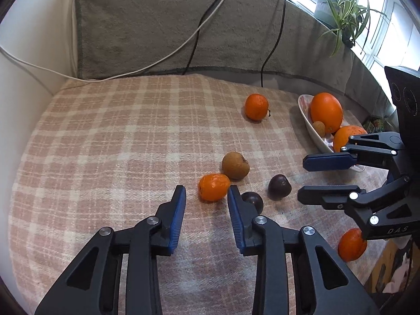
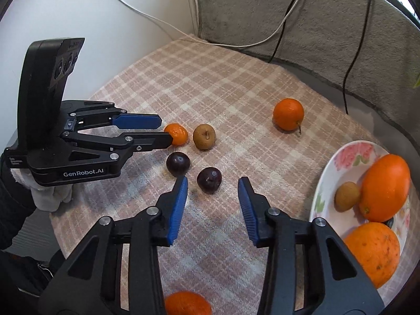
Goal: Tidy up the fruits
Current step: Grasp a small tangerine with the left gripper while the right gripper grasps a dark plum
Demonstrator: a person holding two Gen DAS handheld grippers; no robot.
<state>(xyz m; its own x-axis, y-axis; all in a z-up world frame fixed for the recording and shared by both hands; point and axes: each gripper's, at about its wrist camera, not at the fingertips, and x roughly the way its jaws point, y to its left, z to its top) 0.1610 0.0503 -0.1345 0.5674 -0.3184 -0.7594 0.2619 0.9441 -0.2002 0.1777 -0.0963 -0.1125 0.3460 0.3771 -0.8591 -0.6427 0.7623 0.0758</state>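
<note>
On the checked cloth lie a small mandarin (image 1: 213, 190), a brown fruit (image 1: 235, 165), two dark plums (image 1: 279, 187) (image 1: 252, 200), a far mandarin (image 1: 256, 106) and one near the front edge (image 1: 352, 244). A flowered plate (image 2: 349, 157) holds two oranges (image 2: 385, 187) (image 2: 372, 252) and a small brown fruit (image 2: 347, 196). My left gripper (image 1: 206, 194) is open and empty, just short of the small mandarin (image 2: 176, 134). My right gripper (image 2: 213, 185) is open and empty, with a plum (image 2: 209, 179) just ahead between its fingers.
A grey towel-covered backrest (image 1: 162, 26) with cables (image 1: 199, 26) rises behind the cloth. A white wall (image 2: 78, 13) stands at the left. A potted plant (image 1: 341, 8) stands on the windowsill at the back right.
</note>
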